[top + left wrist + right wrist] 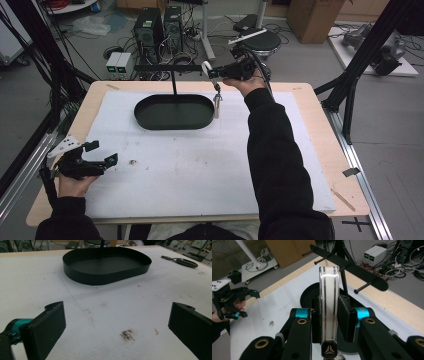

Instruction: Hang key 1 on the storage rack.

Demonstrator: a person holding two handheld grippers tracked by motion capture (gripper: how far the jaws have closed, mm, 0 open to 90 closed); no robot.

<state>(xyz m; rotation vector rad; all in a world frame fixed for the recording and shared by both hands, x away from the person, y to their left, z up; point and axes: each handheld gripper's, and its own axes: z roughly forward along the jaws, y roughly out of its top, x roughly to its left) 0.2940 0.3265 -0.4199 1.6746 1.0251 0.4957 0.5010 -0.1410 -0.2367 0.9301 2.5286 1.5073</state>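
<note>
The high view looks forward and down over the whole tabletop (320, 150). The left claw view skims low toward the tray (107, 265), some way off. The right claw view sits close above the tray (308, 296). All three share the tray.

The floor (310, 55) was grey and covered with tangled cables (192, 35). Two black computer towers (159, 27) stood behind the wooden table (325, 150), with two small grey boxes (118, 62) beside them. A round black stool (261, 41) and a brown cardboard box (312, 17) sat farther back. Black metal bars (365, 50) leaned at the sides.
</note>
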